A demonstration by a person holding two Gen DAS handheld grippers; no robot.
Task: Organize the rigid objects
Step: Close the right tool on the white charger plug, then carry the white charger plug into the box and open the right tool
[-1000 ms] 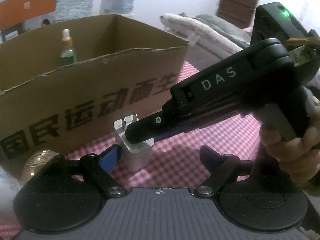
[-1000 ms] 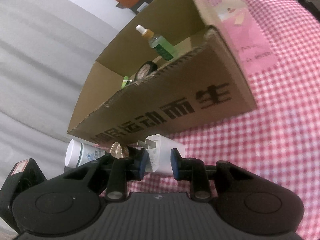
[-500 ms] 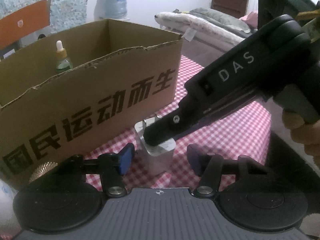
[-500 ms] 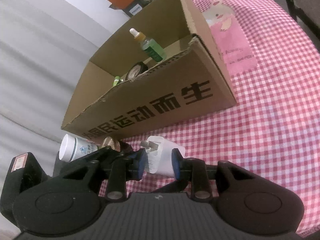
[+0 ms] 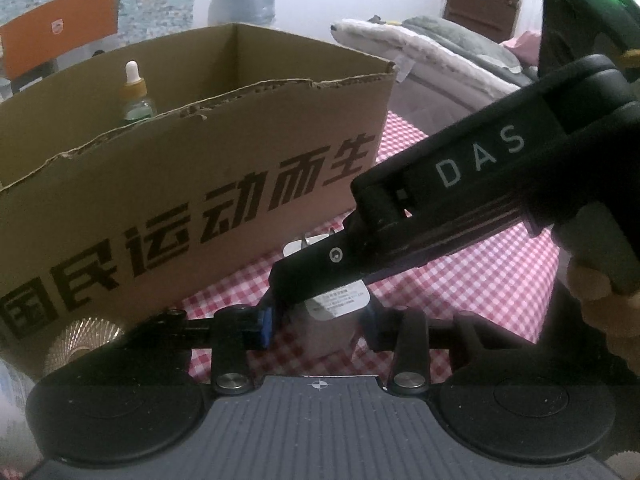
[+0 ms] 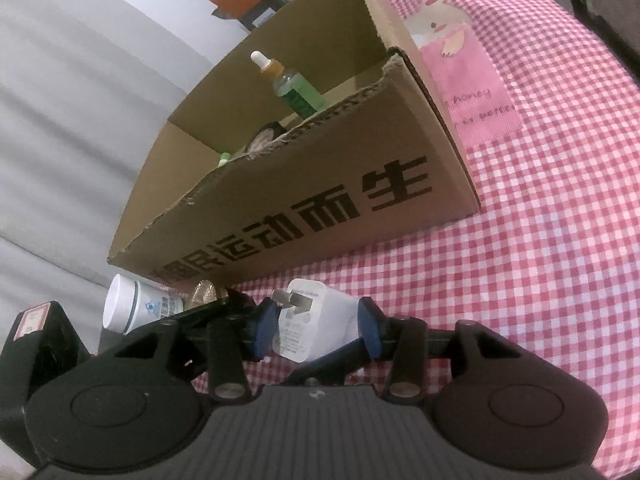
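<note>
Left tool [image 5: 316, 322] closing, right tool [image 6: 317, 328] opening, white charger [image 6: 320, 318] loose between both, bare checked cloth [image 6: 520, 280] beside cardboard box [image 6: 320, 208].

The left gripper [image 5: 318, 326] is pitched downward, its jaws closing. The right gripper [image 6: 316, 326] is angled in from two o'clock in the left wrist view, its jaws opening, gripped by a hand [image 5: 600, 304].

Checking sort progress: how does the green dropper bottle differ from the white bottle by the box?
The green dropper bottle stands upright; the white bottle appears to lie on its side. The dropper bottle is inside the cardboard box; the white bottle is outside, near its front corner. Both are small bottles.
</note>
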